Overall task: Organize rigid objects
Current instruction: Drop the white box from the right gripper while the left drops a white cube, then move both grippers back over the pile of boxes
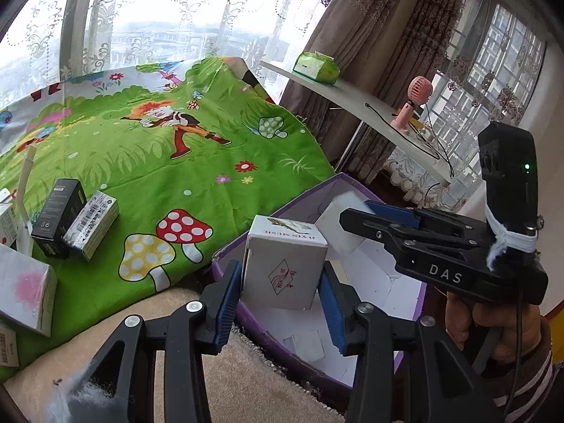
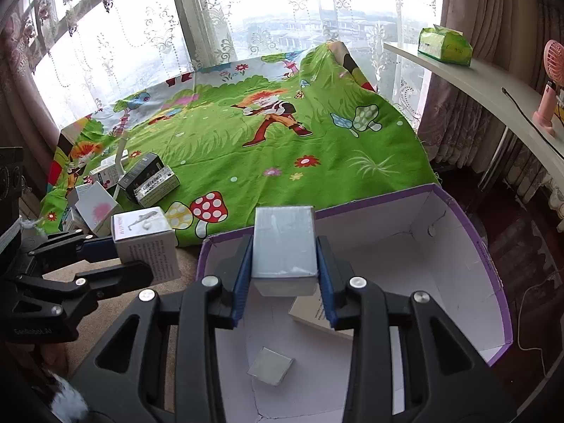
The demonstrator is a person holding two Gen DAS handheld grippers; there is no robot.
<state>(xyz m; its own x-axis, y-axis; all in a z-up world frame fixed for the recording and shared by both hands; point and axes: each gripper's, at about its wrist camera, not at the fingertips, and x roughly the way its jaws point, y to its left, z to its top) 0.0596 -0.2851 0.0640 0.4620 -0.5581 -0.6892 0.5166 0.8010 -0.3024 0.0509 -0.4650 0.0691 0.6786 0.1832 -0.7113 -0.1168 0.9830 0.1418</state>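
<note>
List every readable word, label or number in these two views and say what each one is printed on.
"DAS": white letters on the body of the black right claw, seen from the left wrist.
Upside-down line on top of the white cube carton in the left claw: too blurred to read.
Faint lettering on the left claw's body, right wrist view: not legible.
Barcode label on the white oblong box: too small.
Grey box: no text visible.

1. The left claw (image 1: 280, 299) is clamped on a small white carton (image 1: 284, 268), its fingers level.
2. The right claw (image 2: 283, 280) grips a grey box (image 2: 284, 246), just right of the left.
</note>
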